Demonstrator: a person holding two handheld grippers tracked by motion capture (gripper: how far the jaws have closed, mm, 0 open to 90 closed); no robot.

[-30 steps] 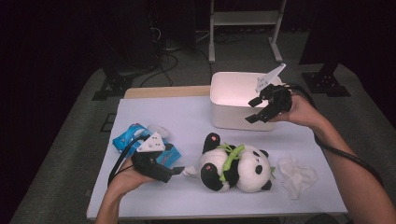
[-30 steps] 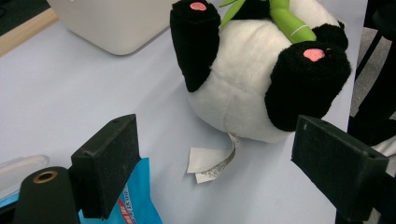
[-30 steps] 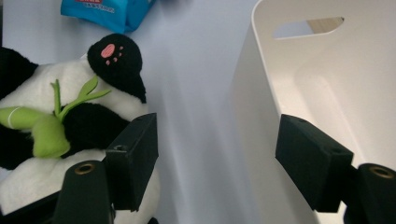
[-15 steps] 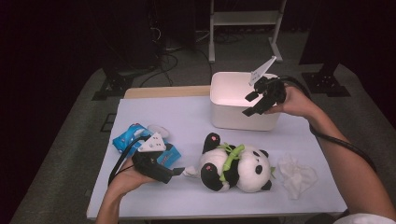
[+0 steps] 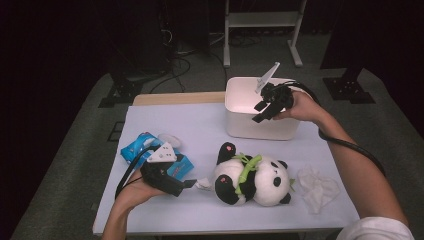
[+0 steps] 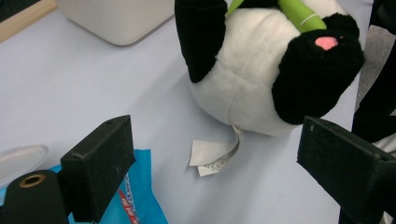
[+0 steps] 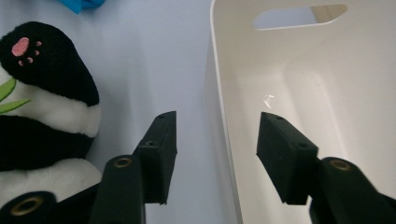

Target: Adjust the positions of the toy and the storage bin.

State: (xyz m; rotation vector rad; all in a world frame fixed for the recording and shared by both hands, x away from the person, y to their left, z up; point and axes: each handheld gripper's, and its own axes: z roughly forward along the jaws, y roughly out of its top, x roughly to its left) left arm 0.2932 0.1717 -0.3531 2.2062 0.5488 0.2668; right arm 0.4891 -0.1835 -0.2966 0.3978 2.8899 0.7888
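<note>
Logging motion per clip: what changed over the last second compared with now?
The right gripper shifted left along the white bin and now straddles its near wall; its jaws have just been closing, with the wall between them, not yet pinched. The left gripper stayed open beside the panda. The panda, blue packet and crumpled tissue lie as before.

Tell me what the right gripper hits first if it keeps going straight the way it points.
Most likely the near wall of the white plastic bin: the right gripper straddles that rim, jaws open and just closing, one jaw inside the bin, one outside over the pale tabletop. Depth is hard to judge.
</note>
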